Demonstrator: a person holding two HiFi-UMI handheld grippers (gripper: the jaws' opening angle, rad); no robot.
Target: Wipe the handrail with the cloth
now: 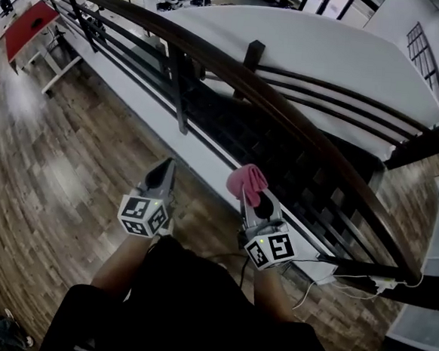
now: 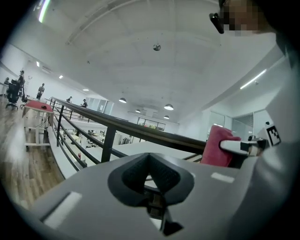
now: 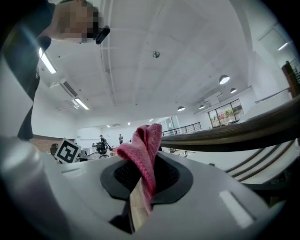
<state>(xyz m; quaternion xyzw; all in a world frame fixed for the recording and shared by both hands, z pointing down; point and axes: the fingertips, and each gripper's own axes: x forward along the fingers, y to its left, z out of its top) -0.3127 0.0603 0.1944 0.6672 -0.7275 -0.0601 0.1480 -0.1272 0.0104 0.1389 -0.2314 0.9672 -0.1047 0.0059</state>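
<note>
The right gripper (image 1: 249, 198) pinches the pink cloth (image 1: 246, 181), near the handrail (image 1: 285, 112) but not touching it. The left gripper (image 1: 161, 174) is closed, empty. All wiping remains, I think.

Right gripper (image 3: 140, 185): jaws were closed on the pink cloth (image 3: 146, 143). The cloth's fold stood up above the dark jaw pads, with one lobe drooping left. The dark handrail (image 3: 243, 129) ran across the right half of the view, behind the cloth and apart from it. Thinner lower rails (image 3: 262, 161) sat beneath it. A marker cube (image 3: 66, 151) showed at left. The white ceiling (image 3: 187, 42) overhead carried round lamps.
</note>
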